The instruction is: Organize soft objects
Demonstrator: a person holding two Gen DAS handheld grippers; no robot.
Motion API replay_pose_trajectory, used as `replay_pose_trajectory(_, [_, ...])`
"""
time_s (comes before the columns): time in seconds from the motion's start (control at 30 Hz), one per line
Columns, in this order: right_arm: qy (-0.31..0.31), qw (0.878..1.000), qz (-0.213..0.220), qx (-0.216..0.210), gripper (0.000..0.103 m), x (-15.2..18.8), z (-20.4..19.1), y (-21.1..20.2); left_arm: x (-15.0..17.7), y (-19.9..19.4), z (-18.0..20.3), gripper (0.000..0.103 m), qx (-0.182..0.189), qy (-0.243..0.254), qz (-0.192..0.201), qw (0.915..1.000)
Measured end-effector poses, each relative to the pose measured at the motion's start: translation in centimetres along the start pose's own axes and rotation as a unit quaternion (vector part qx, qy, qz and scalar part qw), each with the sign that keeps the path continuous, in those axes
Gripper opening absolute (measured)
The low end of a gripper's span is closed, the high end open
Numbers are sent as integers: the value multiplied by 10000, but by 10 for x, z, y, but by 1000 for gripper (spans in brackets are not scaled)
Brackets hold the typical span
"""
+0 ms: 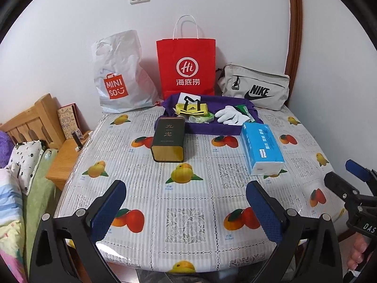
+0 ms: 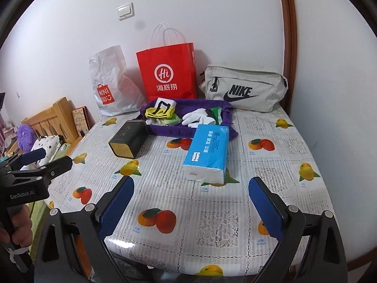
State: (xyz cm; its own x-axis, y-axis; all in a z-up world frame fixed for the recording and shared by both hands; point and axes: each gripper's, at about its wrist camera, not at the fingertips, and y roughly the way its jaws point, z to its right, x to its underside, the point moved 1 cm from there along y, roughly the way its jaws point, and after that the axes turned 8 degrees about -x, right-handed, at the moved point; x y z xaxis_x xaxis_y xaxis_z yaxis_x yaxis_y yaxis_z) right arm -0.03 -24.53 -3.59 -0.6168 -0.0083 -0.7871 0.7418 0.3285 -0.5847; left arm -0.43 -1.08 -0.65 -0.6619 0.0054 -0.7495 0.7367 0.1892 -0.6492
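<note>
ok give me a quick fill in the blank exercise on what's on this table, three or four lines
1. The white gloves lie in the ______ fabric tray.
2. The tall paper bag standing against the wall is ______ in colour.
3. The tissue pack has a ______ wrapper.
4. Both the left tool and the right tool have their jaws ______, holding nothing.

Missing words: purple; red; blue; open
</note>
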Motion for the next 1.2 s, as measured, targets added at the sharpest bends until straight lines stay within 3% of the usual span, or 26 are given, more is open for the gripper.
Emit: replay_pose_trajectory(1.2, [-80,9999,87,81,97,3,-4,-14,2,-17,-7,103,-67,-84,90,9999])
